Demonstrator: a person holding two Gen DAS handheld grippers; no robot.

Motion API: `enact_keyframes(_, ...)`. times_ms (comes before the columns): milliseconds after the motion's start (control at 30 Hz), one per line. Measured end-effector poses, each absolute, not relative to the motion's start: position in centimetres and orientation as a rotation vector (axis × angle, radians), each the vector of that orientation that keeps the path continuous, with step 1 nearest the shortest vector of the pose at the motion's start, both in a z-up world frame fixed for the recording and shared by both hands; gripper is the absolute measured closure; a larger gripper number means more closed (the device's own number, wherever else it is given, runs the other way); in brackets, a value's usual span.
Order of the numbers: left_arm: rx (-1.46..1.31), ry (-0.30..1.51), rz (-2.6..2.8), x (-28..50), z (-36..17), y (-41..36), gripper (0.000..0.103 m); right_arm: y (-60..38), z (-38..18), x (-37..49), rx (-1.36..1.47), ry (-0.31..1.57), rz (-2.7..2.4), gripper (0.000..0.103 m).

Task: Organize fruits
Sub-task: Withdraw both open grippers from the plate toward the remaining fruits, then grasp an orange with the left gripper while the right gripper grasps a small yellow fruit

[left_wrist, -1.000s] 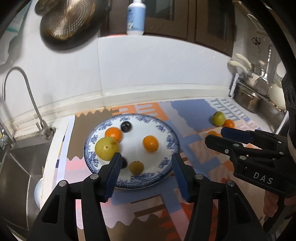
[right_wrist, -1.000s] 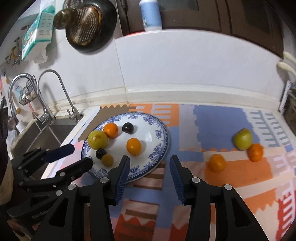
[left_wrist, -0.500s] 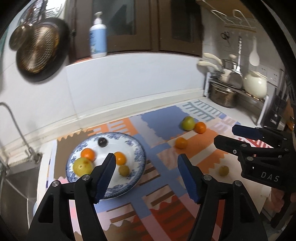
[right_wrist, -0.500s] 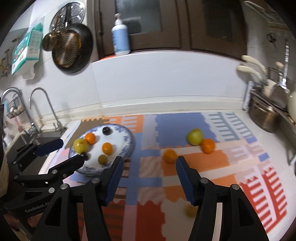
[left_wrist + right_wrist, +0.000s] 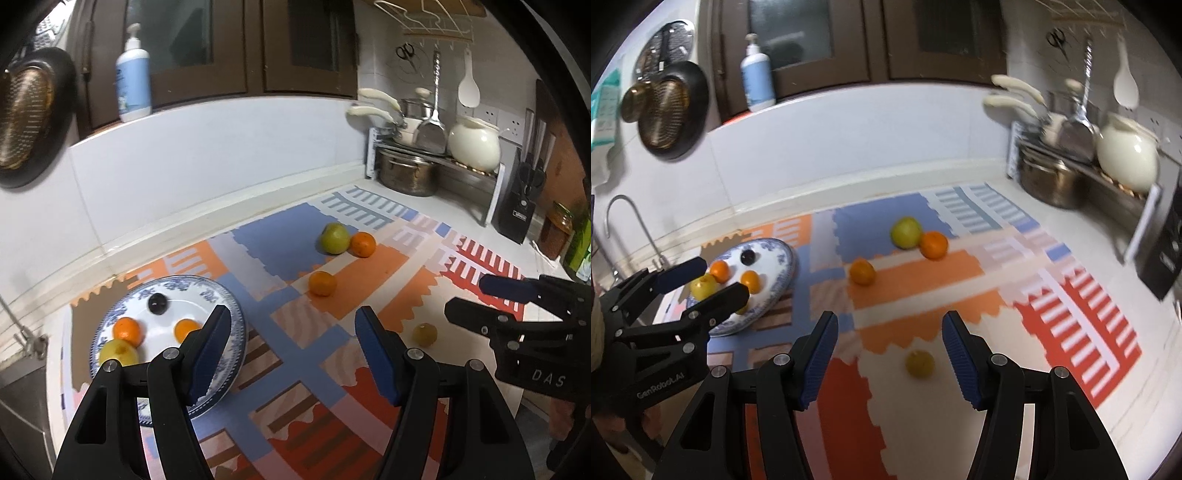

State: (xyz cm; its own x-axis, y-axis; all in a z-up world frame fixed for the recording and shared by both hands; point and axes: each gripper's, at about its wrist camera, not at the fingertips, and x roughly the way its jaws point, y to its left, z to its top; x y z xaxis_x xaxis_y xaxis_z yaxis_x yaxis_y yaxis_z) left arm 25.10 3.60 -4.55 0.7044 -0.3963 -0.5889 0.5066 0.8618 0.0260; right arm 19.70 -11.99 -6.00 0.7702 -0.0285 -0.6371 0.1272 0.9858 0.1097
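both views have swung away from the blue-patterned plate (image 5: 236, 325), which sat centre frame a second ago and now lies at lower left in my left view and at mid left in my right view. my left gripper (image 5: 291, 354) and right gripper (image 5: 886, 350) widened earlier in that second and now stand moderately apart with nothing between the pads.

on the plate i see a dark plum (image 5: 158, 303), two small oranges (image 5: 126, 331) and a yellow-green fruit (image 5: 118, 352), partly hidden behind my left finger. loose on the patterned mat (image 5: 923, 280) are a green apple (image 5: 905, 232) touching an orange (image 5: 933, 244) above centre, a lone orange (image 5: 862, 271) nearer the plate, and a small yellowish fruit (image 5: 919, 363) low in the right view, seen in the gap between my right gripper's pads but untouched.

farther out, a pump bottle (image 5: 133, 81) stands on the ledge at upper left, and a pot rack (image 5: 436, 162) with a cream kettle (image 5: 474, 142) sits at upper right.
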Motion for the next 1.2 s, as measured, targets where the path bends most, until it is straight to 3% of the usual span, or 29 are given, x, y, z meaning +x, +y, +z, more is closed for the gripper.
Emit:
enact_keyframes(767,0.284,0.787,-0.647,34.4,-10.1,-3.1,0.035,-13.9,-11.9,22.7,0.371,0.846,-0.266,0.044)
enact_keyframes(933,0.297,0.803,-0.647,35.7,-10.9,-4.2,0.035,-14.2,-13.0,23.4,0.418,0.889,-0.279,0.05)
enact_keyframes(1067,0.3,0.818,-0.642,36.7,-11.5,-5.0,0.042,-14.5,-13.8,23.7,0.445,0.913,-0.292,0.056)
enact_keyframes(1200,0.305,0.851,-0.649,37.4,-12.4,-5.7,0.053,-14.5,-14.1,24.1,0.443,0.923,-0.291,0.069)
